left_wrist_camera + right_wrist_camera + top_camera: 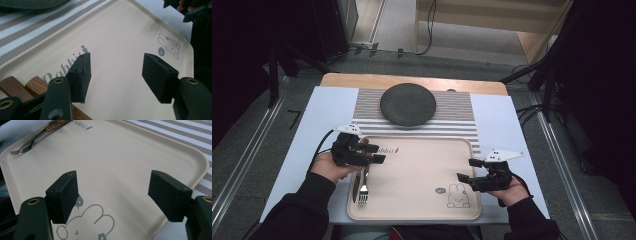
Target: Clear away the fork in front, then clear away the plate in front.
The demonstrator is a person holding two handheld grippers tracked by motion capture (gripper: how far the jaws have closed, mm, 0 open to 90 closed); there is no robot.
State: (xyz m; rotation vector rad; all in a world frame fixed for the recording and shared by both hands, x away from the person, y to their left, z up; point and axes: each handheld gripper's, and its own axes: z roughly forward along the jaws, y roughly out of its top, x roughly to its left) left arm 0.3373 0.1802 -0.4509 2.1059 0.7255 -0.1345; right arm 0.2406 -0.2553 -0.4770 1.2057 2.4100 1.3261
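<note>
Your work is the cutlery (362,184) lying along the left edge of the tray (422,210): a fork with a wooden handle, and a second wooden handle touching it on one side, whose head you cannot make out. Both lie flat, long axes running near to far, tines pointing toward you at the near end and handles pointing away, toward the plate (407,104).

Expect these pieces to be light and stiff. The metal shank and tines will be slick and thin against the smooth tray, so they are poor places to pinch. The wooden handles (18,86) are thicker and should give more bite; take one across its width, near the middle of the wood, and lift level so it does not swing. Because the two handles touch, a wide bite may drag both.

Your left tongs (373,153) hang just above the far ends of those handles, spread, with nothing between the pads. Your right tongs (468,170) hover over the right side of the tray by the rabbit drawing (458,195), also spread and empty.

Beyond the tray lie a striped mat (457,112) carrying the dark plate, a pale sheet (324,107), and the counter (362,79).
</note>
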